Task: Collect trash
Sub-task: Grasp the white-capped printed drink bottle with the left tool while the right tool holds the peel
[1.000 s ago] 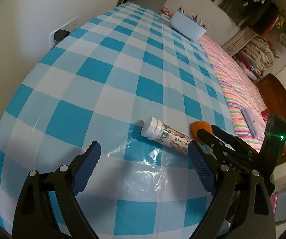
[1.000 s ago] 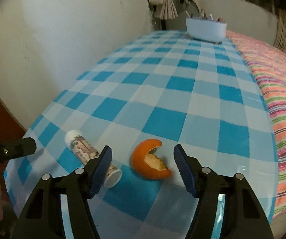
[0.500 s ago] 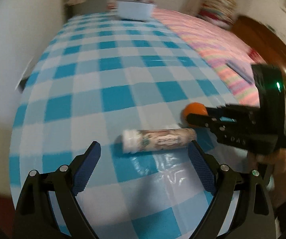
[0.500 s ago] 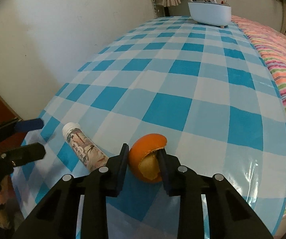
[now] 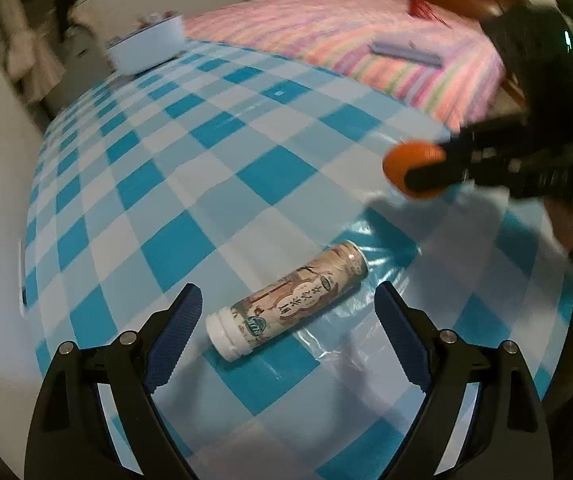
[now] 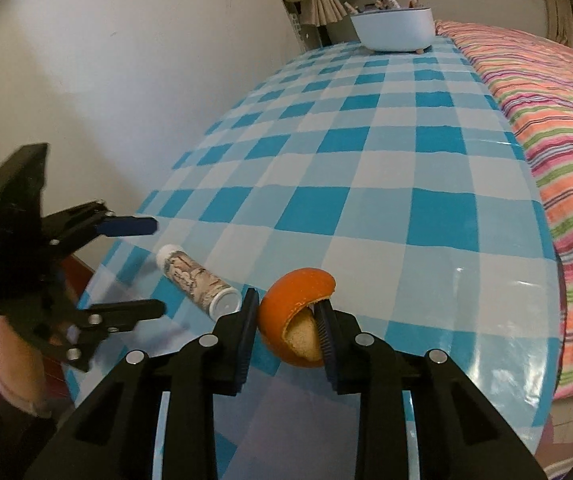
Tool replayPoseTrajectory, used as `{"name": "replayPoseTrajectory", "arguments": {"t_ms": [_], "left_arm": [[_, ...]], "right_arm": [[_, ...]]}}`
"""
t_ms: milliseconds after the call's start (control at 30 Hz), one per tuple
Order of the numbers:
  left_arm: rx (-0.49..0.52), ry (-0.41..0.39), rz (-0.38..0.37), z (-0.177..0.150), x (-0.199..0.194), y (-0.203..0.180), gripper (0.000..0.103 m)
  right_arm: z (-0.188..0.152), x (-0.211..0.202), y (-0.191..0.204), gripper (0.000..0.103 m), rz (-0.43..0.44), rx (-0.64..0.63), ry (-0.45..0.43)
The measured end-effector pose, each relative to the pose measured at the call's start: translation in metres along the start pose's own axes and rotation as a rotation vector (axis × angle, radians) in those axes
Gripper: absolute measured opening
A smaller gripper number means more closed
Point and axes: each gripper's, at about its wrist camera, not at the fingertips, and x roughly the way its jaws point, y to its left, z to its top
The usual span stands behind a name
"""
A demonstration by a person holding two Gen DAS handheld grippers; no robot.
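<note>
Two pieces of trash occupy the near end of the blue-and-white checked plastic tablecloth (image 6: 386, 208): a curled orange peel with a pale inner side (image 6: 296, 328) and a small cylindrical bottle with a white cap and a printed paper label (image 5: 292, 300). The right gripper (image 6: 286, 330) has its two black fingers pressed together on the peel, one against the outer skin and one against the inner edge, so the peel is pinched and appears raised just off the cloth; from the left wrist view it shows as an orange blob at the tip of a blurred black arm. The left gripper (image 5: 288, 324) has its blue-padded fingers spread wide apart, empty, with the bottle lying on its side between and just ahead of them, cap end nearest. That framing suggests the bottle is its target: the spread is wide enough to straddle the tube across its narrow width. A round bottle may roll, so closing squarely matters. A pale blue oval tub (image 6: 394, 32) holding small items stands at the far end, likely the drop-off point, beside a striped bedspread (image 6: 546, 128).
</note>
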Motion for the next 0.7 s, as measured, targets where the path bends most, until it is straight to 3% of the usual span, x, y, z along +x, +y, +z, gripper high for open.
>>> {"name": "replayPoseTrajectory", "arguments": {"t_ms": [133,200,233,267,367,700], "left_arm": [[0.150,0.070,-0.012,-0.005,0.015,-0.013,0.085],[0.200,0.107,0.003,-0.006,0.023,-0.015,0.080],[0.222,0.141,-0.010,-0.006,0.027,-0.013,0.072],[0.237,0.161,-0.023,-0.005,0.029,-0.012,0.064],[0.268,0.220,-0.055,0.000,0.034,-0.007,0.056],[0.358,0.320,-0.101,0.010,0.052,-0.008,0.045]], "right_arm": [[0.000,-0.012,-0.003,0.028,0.029,0.018,-0.026],[0.000,-0.016,-0.004,0.028,0.043,0.026,-0.034],[-0.001,-0.019,-0.004,0.028,0.046,0.026,-0.038],[-0.002,-0.020,-0.003,0.028,0.048,0.026,-0.040],[-0.003,-0.025,-0.003,0.028,0.062,0.031,-0.048],[-0.008,-0.046,-0.008,0.028,0.060,0.037,-0.079]]}}
